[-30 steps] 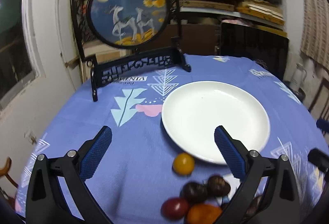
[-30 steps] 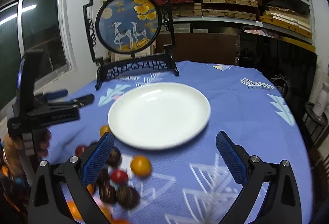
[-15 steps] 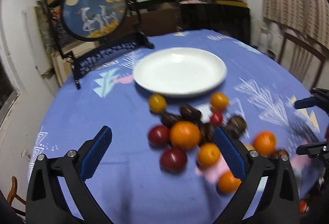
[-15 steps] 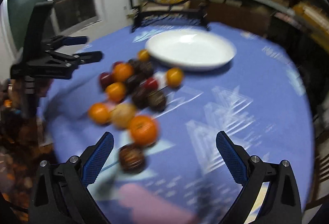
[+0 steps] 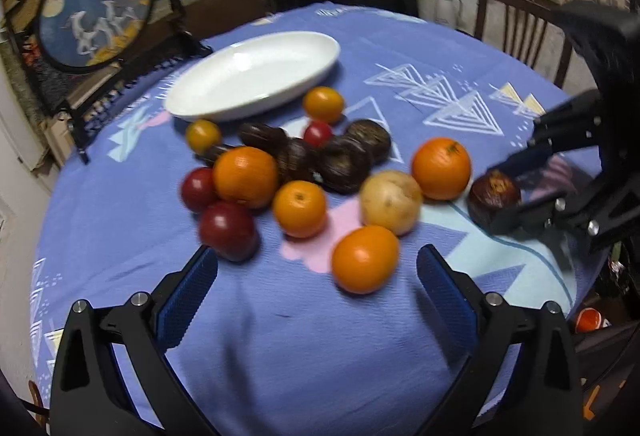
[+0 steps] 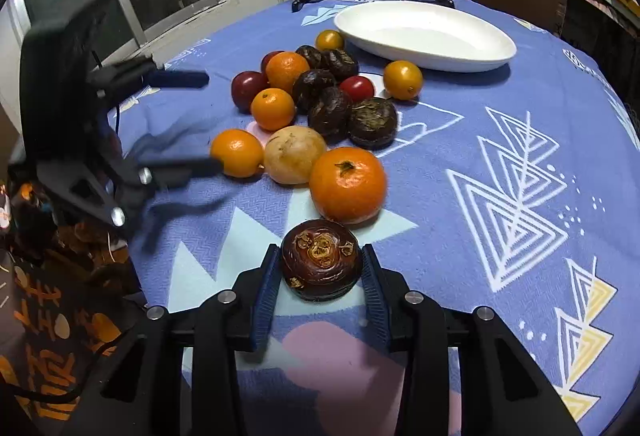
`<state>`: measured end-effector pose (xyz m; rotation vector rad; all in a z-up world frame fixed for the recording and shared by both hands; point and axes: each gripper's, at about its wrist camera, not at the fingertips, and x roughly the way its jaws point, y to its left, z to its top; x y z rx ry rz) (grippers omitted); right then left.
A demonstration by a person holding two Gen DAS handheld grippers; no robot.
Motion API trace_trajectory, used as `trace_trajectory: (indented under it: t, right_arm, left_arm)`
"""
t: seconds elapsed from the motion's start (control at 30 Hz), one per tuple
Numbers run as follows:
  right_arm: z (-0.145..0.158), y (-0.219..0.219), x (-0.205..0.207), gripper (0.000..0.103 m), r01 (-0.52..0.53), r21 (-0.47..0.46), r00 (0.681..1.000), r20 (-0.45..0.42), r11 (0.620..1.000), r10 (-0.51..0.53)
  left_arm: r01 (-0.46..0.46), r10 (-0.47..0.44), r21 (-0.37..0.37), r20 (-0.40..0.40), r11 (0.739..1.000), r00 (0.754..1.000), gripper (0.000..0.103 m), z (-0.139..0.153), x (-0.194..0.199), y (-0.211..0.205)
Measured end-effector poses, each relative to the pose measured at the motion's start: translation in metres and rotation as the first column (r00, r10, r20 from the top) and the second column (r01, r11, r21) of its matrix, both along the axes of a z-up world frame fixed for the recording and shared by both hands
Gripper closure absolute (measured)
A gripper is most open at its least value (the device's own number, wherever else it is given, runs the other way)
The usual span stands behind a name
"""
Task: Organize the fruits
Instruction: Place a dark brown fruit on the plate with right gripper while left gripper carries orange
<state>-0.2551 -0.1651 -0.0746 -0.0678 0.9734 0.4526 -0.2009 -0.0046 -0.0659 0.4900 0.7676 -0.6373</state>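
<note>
Dim indoor light; plate (image 5: 256, 76) glare; motion blur; fisheye-warped, vignetted edges.

right tongs (image 6: 320, 276) clamp dark brown fruit (image 6: 320, 263) | orange (image 6: 346, 183) just beyond | white plate (image 6: 496, 54) far

No readable words, numbers or brands show; a logo on the tablecloth (image 6: 582, 62), far right of the tongs, is too blurred.

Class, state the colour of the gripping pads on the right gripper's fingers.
Blue, on black fingers; clearest in the right wrist view, where they flank the dark brown fruit.
</note>
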Motion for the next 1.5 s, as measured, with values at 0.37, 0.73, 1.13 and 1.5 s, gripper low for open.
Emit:
trace_trajectory:
  t: [0.37, 0.73, 1.13, 1.5]
  right_arm:
    - [0.005, -0.019, 0.002, 0.062, 0.054, 0.045, 0.999, -0.001, 0.998, -0.054]
    - [0.027, -0.022, 0.008, 0.062, 0.04, 0.021, 0.998, 0.058, 0.999, -0.041]
    - [0.106, -0.033, 0.095, 0.062, 0.099, 0.038, 0.952, 0.286, 0.994, -0.105]
    - [0.099, -0.047, 0.208, 0.062, 0.203, 0.159, 0.929, 0.281, 0.966, -0.241]
  left_arm:
    - [0.053, -0.054, -0.018, -0.107, 0.998, 0.993, 0.065, -0.017, 0.009, -0.013]
    - [-0.049, 0.049, -0.022, -0.014, 0.999, 0.999, 0.065, 0.019, 0.024, 0.007]
    - [-0.312, 0.322, -0.085, 0.163, 0.946, 0.933, 0.065, 0.08, 0.131, -0.021]
    - [-0.372, 0.38, -0.101, 0.083, 0.923, 0.921, 0.065, 0.065, 0.223, -0.042]
